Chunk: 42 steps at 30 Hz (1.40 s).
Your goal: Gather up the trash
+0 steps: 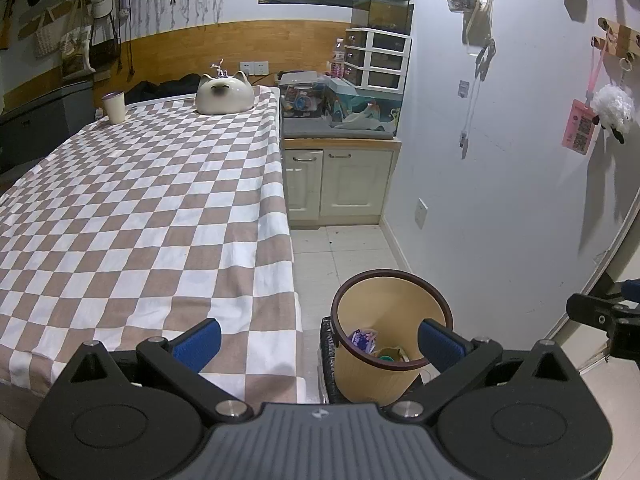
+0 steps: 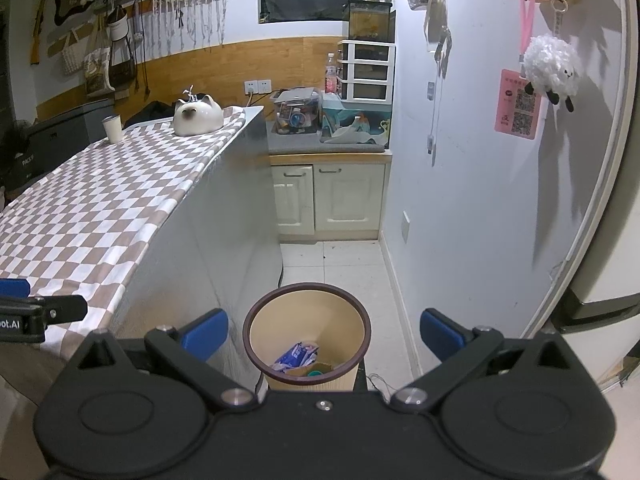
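Note:
A tan waste bin [image 1: 394, 296] with a dark rim stands on the tiled floor beside the table; in the right wrist view the waste bin [image 2: 280, 320] sits directly below and between the fingers. Inside lie a blue-and-white wrapper [image 2: 298, 356], a teal lid [image 2: 318, 372] and a brown scrap; the left wrist view shows the wrapper [image 1: 363, 340] too. My left gripper [image 1: 318, 344] is open and holds nothing, spanning the table's corner and the bin. My right gripper [image 2: 324, 334] is open and holds nothing, hovering over the bin.
The table with a brown-and-white checked cloth [image 1: 140, 208] carries a paper cup [image 1: 114, 107] and a cat-shaped ceramic jar [image 1: 224, 96] at its far end. A cream cabinet [image 1: 340, 180] with boxes stands behind. A wall [image 1: 500, 160] runs on the right.

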Tool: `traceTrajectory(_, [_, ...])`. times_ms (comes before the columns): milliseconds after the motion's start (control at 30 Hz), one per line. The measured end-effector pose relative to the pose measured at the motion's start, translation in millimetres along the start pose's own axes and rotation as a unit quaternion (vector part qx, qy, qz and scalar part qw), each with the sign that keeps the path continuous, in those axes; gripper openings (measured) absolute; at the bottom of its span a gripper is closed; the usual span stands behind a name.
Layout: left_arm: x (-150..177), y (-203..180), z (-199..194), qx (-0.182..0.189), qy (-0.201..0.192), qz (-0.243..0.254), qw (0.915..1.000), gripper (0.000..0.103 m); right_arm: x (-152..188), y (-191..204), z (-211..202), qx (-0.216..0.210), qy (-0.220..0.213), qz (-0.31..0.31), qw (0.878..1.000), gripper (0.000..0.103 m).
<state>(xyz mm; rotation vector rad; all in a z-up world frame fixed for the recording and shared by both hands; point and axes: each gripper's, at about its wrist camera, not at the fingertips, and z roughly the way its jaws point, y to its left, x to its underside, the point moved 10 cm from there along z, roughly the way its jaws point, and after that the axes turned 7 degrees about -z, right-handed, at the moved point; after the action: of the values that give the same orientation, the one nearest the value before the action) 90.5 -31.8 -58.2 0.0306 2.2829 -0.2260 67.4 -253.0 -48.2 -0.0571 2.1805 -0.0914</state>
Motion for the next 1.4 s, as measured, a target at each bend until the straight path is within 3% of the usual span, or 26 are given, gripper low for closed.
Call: traceTrajectory(1400, [-5.1, -4.3, -4.8, 0.002, -0.005, 0.0, 1.0, 0.103, 0.0, 0.4, -0.2, 0.0, -0.001, -0.001, 1.0, 0.103])
